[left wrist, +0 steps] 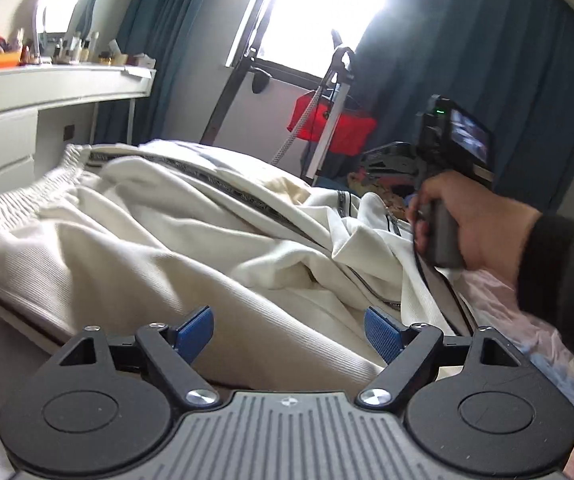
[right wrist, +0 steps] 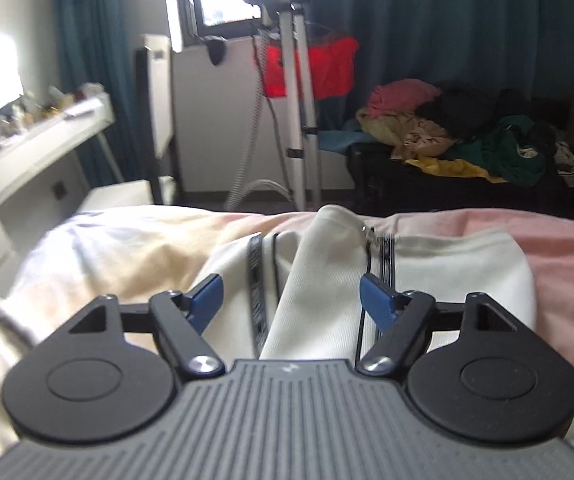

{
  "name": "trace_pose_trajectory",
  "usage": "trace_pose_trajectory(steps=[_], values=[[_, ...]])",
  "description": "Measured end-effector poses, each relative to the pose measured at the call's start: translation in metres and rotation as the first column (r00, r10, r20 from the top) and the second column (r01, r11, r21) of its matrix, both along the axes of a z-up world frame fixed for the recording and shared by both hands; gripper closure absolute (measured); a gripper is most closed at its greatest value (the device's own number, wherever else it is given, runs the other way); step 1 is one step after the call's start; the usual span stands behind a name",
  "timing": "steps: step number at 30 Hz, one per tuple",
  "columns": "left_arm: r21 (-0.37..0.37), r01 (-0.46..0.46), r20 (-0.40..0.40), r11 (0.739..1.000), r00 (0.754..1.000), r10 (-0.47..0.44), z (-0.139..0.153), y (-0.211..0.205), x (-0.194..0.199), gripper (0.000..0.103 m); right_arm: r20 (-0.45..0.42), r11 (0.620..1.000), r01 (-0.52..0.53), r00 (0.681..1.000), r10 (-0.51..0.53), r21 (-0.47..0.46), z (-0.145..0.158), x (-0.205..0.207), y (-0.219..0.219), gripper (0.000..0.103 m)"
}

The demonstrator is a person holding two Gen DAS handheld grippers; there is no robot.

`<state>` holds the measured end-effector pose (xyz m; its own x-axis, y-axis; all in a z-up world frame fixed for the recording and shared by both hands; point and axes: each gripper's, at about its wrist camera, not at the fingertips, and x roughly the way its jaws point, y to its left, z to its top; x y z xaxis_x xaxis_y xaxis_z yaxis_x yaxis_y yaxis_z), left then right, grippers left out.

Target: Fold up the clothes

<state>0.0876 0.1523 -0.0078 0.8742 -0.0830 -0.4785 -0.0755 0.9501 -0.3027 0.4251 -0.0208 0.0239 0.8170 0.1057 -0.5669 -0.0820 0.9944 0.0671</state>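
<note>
A cream-white garment (left wrist: 167, 248) with a dark printed side stripe (left wrist: 223, 188) and a ribbed elastic band (left wrist: 27, 196) lies rumpled on the bed. My left gripper (left wrist: 289, 334) hangs open just above its near edge, with nothing between the blue pads (left wrist: 195, 334). At the right of the left wrist view, a hand (left wrist: 475, 220) holds the other gripper's handle over the far end of the garment. In the right wrist view, my right gripper (right wrist: 293, 302) stands open. A folded strip of the cream garment (right wrist: 319, 280) with a zip (right wrist: 369, 236) lies between and under its jaws, untouched by the pads.
The bed has a pink cover (right wrist: 559, 256). A white dressing table (left wrist: 67, 84) with small bottles stands at the left. Beyond the bed are a steamer stand (right wrist: 299, 120), a red cloth (right wrist: 327, 64), a pile of clothes (right wrist: 447, 128) and dark curtains (right wrist: 447, 20).
</note>
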Motion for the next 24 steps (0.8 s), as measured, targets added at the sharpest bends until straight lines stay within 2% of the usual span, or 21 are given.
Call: trace_pose_trajectory(steps=[3,6,8,10,11,13,14,18,22,24], values=[[-0.029,-0.018,-0.009,0.999,1.000,0.018,-0.018,0.003,0.016,0.019,-0.042,0.992,0.048,0.998,-0.053,-0.118,-0.018,0.045,0.016,0.036],[-0.064,-0.058,0.003,0.996,0.998,0.059,-0.024,0.009,0.026,0.021,-0.064,0.978,0.114,0.990,-0.127,-0.175,-0.037,0.072,0.012,0.037],[-0.082,-0.083,0.030,0.993,0.996,0.086,-0.025,0.013,0.030,0.021,-0.091,0.976,0.174,0.978,-0.187,-0.132,-0.048,0.083,-0.001,0.039],[-0.078,-0.107,0.047,0.991,0.993,0.111,-0.026,0.015,0.031,0.021,-0.105,0.985,0.163,0.980,-0.169,-0.058,-0.054,0.087,-0.007,0.059],[-0.082,-0.116,0.048,0.990,0.992,0.120,-0.026,0.016,0.033,0.021,-0.107,0.989,0.135,0.984,-0.141,-0.059,-0.054,0.090,-0.005,0.083],[-0.088,-0.125,0.046,0.988,0.990,0.130,-0.027,0.018,0.034,0.021,-0.088,0.989,0.110,0.989,-0.119,-0.102,-0.051,0.087,0.001,0.093],[-0.085,-0.125,0.047,0.988,0.990,0.130,-0.026,0.018,0.033,0.021,-0.069,0.990,0.095,0.992,-0.103,-0.108,-0.044,0.083,0.003,0.096],[-0.027,-0.126,0.052,0.992,0.990,0.128,-0.023,0.008,0.033,0.020,-0.004,0.990,0.107,0.994,-0.107,-0.091,-0.006,0.060,-0.017,0.097],[0.002,-0.130,0.043,0.991,0.991,0.130,-0.020,0.001,0.034,0.020,0.057,0.982,0.160,0.986,-0.155,-0.098,0.049,0.025,-0.069,0.098],[-0.004,-0.126,0.041,0.992,0.991,0.126,-0.019,0.002,0.035,0.020,0.090,0.978,0.200,0.977,-0.195,-0.058,0.081,-0.001,-0.108,0.098]])
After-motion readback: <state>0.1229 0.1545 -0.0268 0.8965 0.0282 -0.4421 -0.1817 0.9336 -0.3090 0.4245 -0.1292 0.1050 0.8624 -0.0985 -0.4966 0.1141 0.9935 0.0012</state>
